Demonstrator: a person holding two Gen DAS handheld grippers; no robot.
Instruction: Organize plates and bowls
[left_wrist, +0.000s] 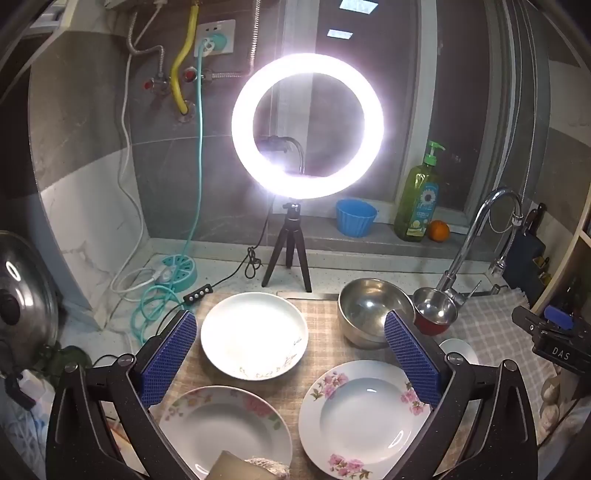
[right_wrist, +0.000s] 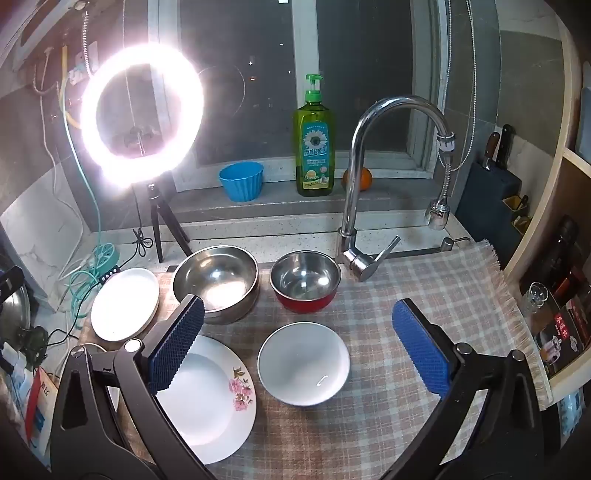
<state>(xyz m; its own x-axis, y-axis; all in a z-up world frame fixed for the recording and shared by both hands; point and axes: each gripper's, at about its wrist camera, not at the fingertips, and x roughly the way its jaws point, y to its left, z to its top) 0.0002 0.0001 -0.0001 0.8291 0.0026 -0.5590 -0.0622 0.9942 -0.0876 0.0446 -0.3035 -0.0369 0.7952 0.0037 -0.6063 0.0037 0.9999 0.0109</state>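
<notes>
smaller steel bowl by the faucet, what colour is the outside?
Red outside, bare steel inside: the smaller bowl. Clearest in the right wrist view.

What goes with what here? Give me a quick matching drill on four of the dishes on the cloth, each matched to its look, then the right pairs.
Things:
1. large steel bowl
2. small bowl by the faucet base
3. bowl nearest the right gripper
4. plate under the right gripper's left finger

Looks:
A. pink flowers on the rim
B. plain white inside
C. bare metal inside and out
D. metal inside, red outside

Pairs: 1-C, 2-D, 3-B, 4-A
</notes>
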